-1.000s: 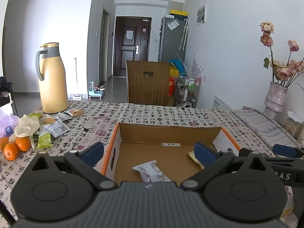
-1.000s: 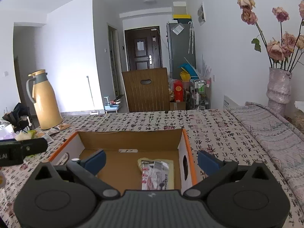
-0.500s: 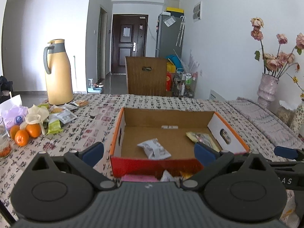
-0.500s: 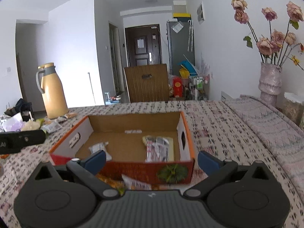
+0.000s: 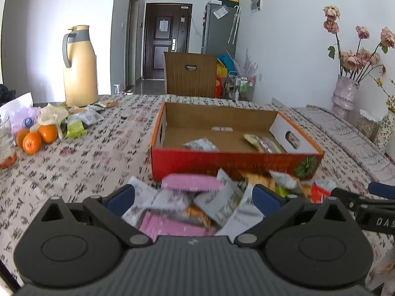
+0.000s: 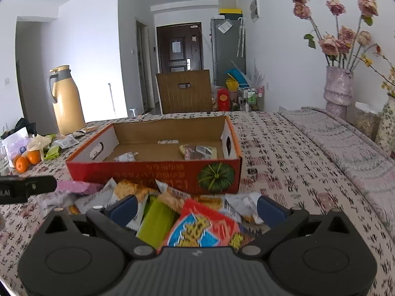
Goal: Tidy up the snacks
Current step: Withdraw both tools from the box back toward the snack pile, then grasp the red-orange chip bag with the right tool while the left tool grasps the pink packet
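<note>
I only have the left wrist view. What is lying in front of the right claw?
Observer: A red-and-blue snack packet with yellow printing lies below the right claw, which is open and grips nothing.
Operator: Anything next to that packet?
Observer: A flat lime-green wrapper, against the packet's left edge.

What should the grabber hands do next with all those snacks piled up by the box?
Probably lower the open right gripper onto the red-and-blue snack packet lying between its fingers and close. Both grippers are empty, the snack pile sits outside the cardboard box, which holds only a few packets.
</note>
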Motion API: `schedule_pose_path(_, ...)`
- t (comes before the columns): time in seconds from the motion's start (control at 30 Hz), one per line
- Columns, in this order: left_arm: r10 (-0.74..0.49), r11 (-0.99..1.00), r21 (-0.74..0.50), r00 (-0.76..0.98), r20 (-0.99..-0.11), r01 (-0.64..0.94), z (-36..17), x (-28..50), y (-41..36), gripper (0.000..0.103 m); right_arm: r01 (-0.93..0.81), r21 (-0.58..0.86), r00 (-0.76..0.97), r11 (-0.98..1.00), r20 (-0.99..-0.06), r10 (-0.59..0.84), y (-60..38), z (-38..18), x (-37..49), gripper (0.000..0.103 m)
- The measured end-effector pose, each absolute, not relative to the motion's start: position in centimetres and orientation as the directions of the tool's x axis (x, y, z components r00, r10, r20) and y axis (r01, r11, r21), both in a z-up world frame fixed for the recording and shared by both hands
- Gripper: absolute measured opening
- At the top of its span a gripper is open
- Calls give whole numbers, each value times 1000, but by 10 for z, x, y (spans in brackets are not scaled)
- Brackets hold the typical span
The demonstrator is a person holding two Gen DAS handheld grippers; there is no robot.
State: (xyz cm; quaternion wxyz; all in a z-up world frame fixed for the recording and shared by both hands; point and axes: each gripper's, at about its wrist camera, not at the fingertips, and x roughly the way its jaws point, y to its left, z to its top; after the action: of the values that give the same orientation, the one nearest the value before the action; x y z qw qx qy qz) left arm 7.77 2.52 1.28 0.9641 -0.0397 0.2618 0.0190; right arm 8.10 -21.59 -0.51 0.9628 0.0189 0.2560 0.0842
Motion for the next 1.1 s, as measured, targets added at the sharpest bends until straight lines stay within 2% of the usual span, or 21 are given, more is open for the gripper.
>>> schedule_pose_path(0.23,25,998,-41,871,-491,-52,-5,54,29,103,-158,89,851,983,-493,181,-220,-18,58,103)
schedule_pose_path(0.7,46,996,-37,841,-539,-78,-17,55,33,103,-184,75,841,980,-504,196,-217,-33,50,103)
schedule_pose_path(1.1,30,995,-64,841,-540,-76,-21,54,38,103,-83,178,805,980,-568,172,-210,-50,65,103)
